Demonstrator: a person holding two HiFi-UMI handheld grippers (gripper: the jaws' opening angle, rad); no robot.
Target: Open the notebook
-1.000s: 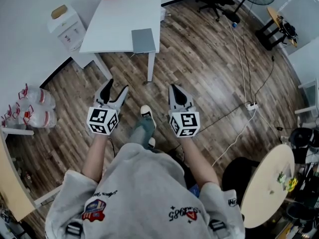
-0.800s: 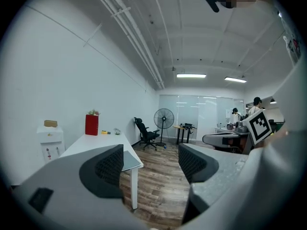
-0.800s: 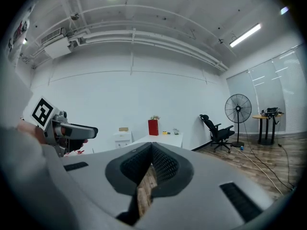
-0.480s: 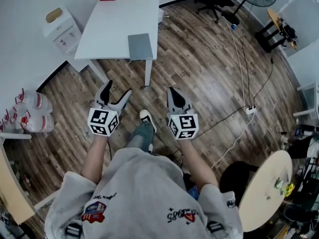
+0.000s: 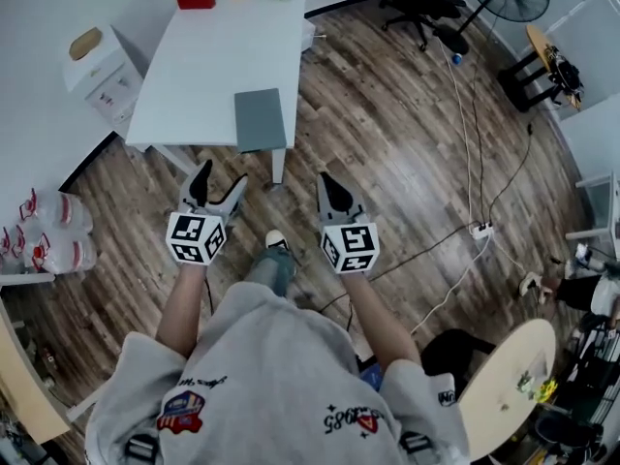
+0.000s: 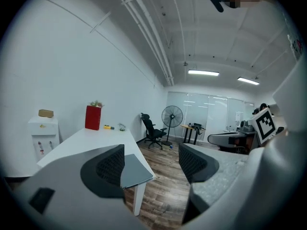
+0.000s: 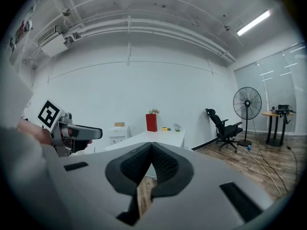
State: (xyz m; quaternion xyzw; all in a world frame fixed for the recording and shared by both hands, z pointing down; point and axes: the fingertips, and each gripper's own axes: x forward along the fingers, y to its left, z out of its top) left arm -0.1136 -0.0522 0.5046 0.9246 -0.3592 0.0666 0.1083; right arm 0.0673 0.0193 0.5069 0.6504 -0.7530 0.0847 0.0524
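Obs.: notebook (image 5: 260, 119) lies shut, grey cover up, at the near right corner of the white surface (image 5: 203, 56). Its near edge sits at the rim, perhaps just over it. Both tongs are well short of it, out over the floor and pointing roughly level toward the surface. Nothing has been touched yet.

Step in hand, as I judge it: the approach.

To do it well:
- Close the gap first, then come in low over the near corner.
- I cannot tell from here which edge is the spine, so check that before committing.
- Slip one thin tip under the free edge of the cover only, not the whole block.
- Rest the other tongs on the spine side, so the book neither slides nor tips off the rim.
- Swing the cover over in an arc rather than dragging it.

Left tongs (image 5: 219, 184): jaws have just been opening and now stand wide apart. Nothing is between them, and the notebook shows beyond the gap.

Right tongs (image 5: 330, 188): jaws together at the tips, gripping nothing and touching nothing.
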